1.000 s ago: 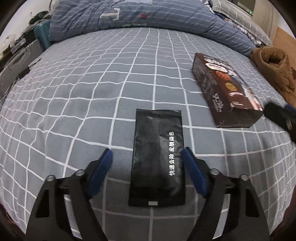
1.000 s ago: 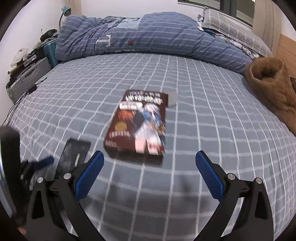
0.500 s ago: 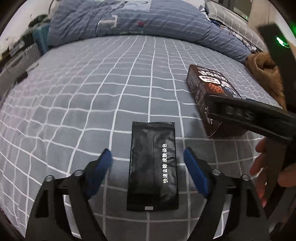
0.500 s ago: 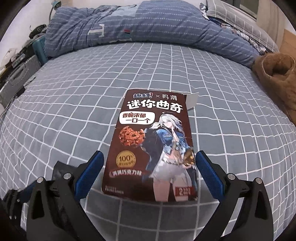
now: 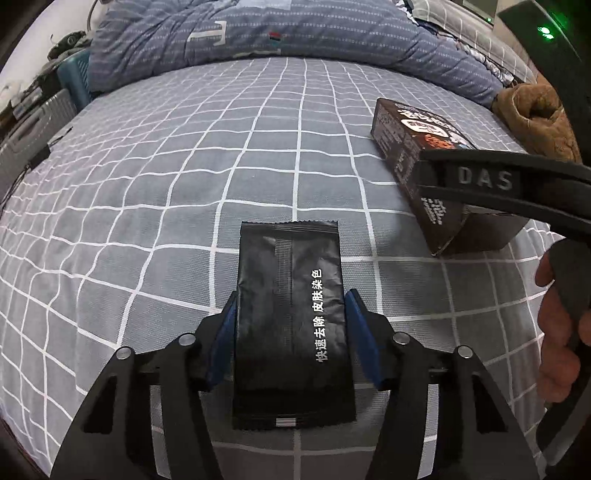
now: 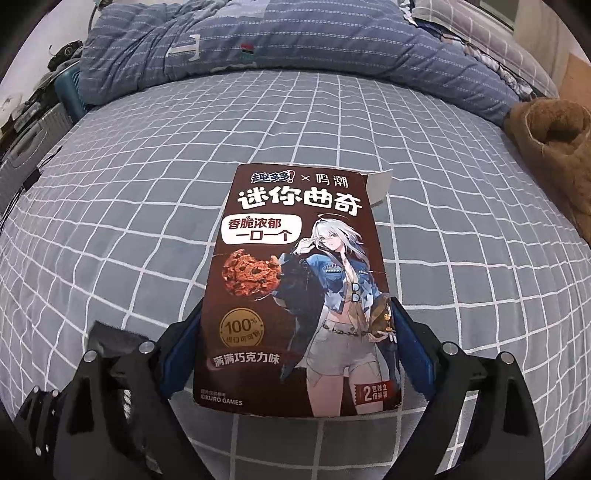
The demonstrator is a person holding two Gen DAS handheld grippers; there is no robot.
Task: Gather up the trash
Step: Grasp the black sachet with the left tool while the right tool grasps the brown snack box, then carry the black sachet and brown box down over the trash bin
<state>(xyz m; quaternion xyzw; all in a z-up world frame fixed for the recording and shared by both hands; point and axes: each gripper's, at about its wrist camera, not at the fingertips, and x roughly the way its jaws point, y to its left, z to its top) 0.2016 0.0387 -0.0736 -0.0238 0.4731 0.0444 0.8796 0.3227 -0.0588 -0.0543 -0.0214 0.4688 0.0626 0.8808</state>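
You are working over a bed [image 5: 258, 155] covered in a grey sheet with a white grid, a blue striped duvet [image 5: 280, 33] bunched along its far edge and a brown fleecy garment [image 5: 532, 118] lying at the far right. Past the left side of the bed sits a grey suitcase [image 6: 33, 147] among some clutter too small to make out.

Your left hand-held gripper [image 5: 290, 328] points down at a flat black sachet [image 5: 290, 295] with white lettering, which lies on the sheet. Its jaws have just been closing, and the blue pads [image 5: 356, 328] now sit against the sachet's two long edges; from this angle they look to be pressing on it, though the sachet is still flat on the bed.

Your right hand-held gripper [image 6: 295, 328] straddles a brown cookie box [image 6: 299, 288] printed with a cartoon figure and a chocolate-chip cookie. The box lies face up on the sheet, a grey end flap open at its far end. These jaws have also just been closing a little, and the pads [image 6: 410, 350] stand at the box's two long sides, close against them; you cannot tell whether they bear on the cardboard.

In the left wrist view the box lies to the right of the sachet, well apart from it, with your right hand [image 5: 561, 332] on the handle at the edge of the picture.
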